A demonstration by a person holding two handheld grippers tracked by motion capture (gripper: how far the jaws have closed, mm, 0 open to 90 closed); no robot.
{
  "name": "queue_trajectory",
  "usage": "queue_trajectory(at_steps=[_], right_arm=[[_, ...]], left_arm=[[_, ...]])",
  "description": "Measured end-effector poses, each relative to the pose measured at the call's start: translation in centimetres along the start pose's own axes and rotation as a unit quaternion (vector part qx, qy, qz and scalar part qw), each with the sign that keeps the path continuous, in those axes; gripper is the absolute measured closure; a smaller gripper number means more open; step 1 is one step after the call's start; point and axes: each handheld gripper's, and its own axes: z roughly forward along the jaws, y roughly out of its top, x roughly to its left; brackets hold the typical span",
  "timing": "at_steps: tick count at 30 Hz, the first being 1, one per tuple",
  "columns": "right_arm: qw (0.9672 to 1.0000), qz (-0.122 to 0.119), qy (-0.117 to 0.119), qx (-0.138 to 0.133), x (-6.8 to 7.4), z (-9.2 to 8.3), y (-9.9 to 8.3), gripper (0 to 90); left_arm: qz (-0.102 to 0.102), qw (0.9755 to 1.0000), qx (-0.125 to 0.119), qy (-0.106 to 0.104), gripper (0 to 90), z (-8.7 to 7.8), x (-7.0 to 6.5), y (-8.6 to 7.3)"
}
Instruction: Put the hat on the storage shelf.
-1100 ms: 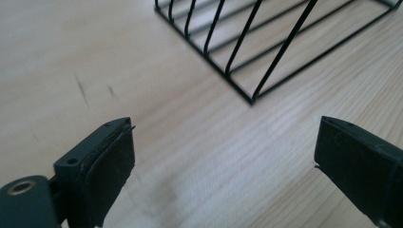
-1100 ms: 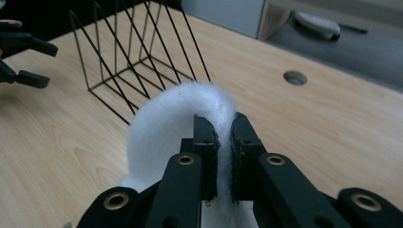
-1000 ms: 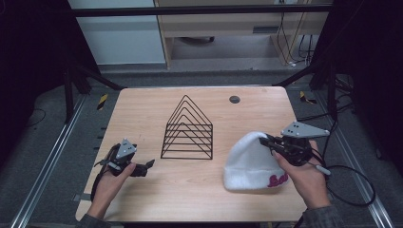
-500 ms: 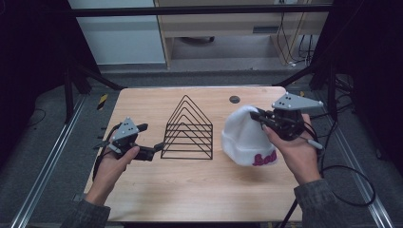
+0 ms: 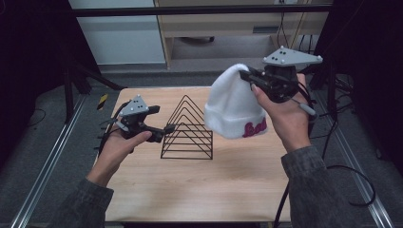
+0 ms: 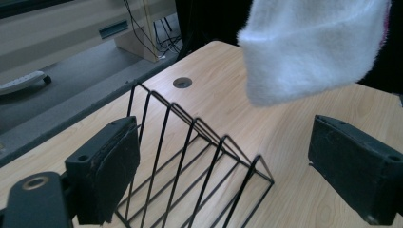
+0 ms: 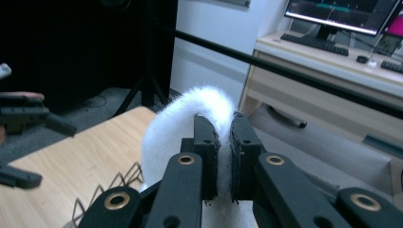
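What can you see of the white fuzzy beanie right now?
The white fuzzy knit beanie hangs in the air above the light wooden table, clear of the black wire triangular rack. Its cuff is folded up, with pink lettering low on one side. The right gripper is shut on the fabric near the crown, so it dangles opening downward. Nothing else touches it.

hat [image 5: 233, 107] – fluffy white cloth | rack [image 5: 187, 130] – thin black wire, metal-looking | table [image 5: 199, 190] – smooth pale wood-grain
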Motion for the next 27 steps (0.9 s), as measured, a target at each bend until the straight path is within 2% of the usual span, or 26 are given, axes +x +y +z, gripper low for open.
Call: queue_trajectory(at_steps=[5, 7, 9, 14, 16, 19, 22, 23, 25, 26, 27], right_arm=[[0.9999, -0.002, 0.006, -0.012, 0.3, 1.4, 2.1, 84.0], [0.9998, -0.001, 0.01, -0.015, 0.7, 2.0, 2.8, 84.0], [0.9997, -0.003, 0.015, -0.02, 1.0, 2.5, 3.3, 84.0], [0.999, -0.005, 0.036, -0.026, 2.3, 3.4, 4.3, 84.0], [0.9986, -0.006, 0.044, -0.029, 2.8, 3.7, 4.6, 84.0], [0.9978, -0.008, 0.057, -0.032, 3.5, 4.1, 4.9, 84.0], [0.997, -0.012, 0.068, -0.036, 4.3, 4.5, 5.2, 84.0], [0.9967, -0.013, 0.071, -0.037, 4.5, 4.6, 5.3, 84.0], [0.9962, -0.016, 0.076, -0.039, 4.9, 4.7, 5.4, 84.0], [0.9962, -0.017, 0.077, -0.039, 5.0, 4.8, 5.4, 84.0], [0.9964, -0.02, 0.074, -0.037, 5.1, 4.8, 5.4, 84.0]], left_arm=[[-0.003, 0.9999, -0.001, -0.012, 11.9, 1.0, 0.4, 1.7], [0.011, 0.9998, 0.009, -0.011, 11.9, 1.4, 0.4, 2.4], [0.014, 0.9998, 0.011, -0.012, 11.9, 1.7, 0.4, 3.0], [0.021, 0.9996, 0.015, -0.012, 12.5, 2.0, 0.8, 3.2], [0.019, 0.9995, 0.017, -0.017, 12.5, 2.2, 1.0, 3.0], [0.001, 0.9994, 0.019, -0.029, 13.8, 2.5, 1.5, 2.8], [-0.015, 0.9987, 0.021, -0.043, 24.0, 2.9, 1.8, 2.6], [-0.024, 0.9976, 0.024, -0.061, 30.4, 3.1, 1.8, 2.5], [-0.018, 0.9971, 0.037, -0.064, 51.0, 3.0, 1.9, 2.4], [-0.017, 0.9968, 0.041, -0.066, 64.4, 2.9, 1.9, 2.3], [-0.017, 0.9971, 0.039, -0.063, 69.0, 2.7, 1.9, 2.3]])
